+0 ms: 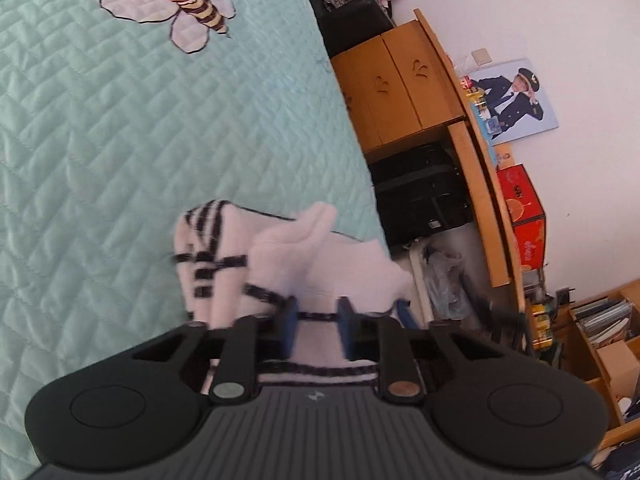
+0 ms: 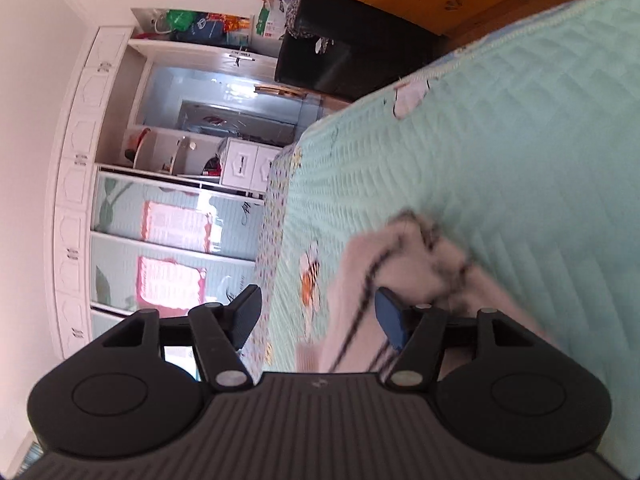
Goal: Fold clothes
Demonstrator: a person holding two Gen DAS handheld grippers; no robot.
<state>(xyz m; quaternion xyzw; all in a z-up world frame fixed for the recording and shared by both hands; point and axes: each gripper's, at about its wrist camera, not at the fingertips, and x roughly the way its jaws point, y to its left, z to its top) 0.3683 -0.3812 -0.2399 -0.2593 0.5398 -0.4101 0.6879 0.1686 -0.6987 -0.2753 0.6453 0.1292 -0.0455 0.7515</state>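
Observation:
A white garment with thin black stripes lies bunched near the edge of a mint quilted bed cover. My left gripper is shut on it, and a striped fold is pinched between the blue pads. In the right wrist view the same garment appears blurred and pinkish. It drapes over the bed cover and hangs in front of my right gripper. That gripper stands open: the cloth brushes its right pad, and the left finger is clear of it.
A bee appliqué marks the far part of the cover. Beside the bed stand a wooden cabinet, a black suitcase and a red box. A white wardrobe and a black chest lie past the bed's end.

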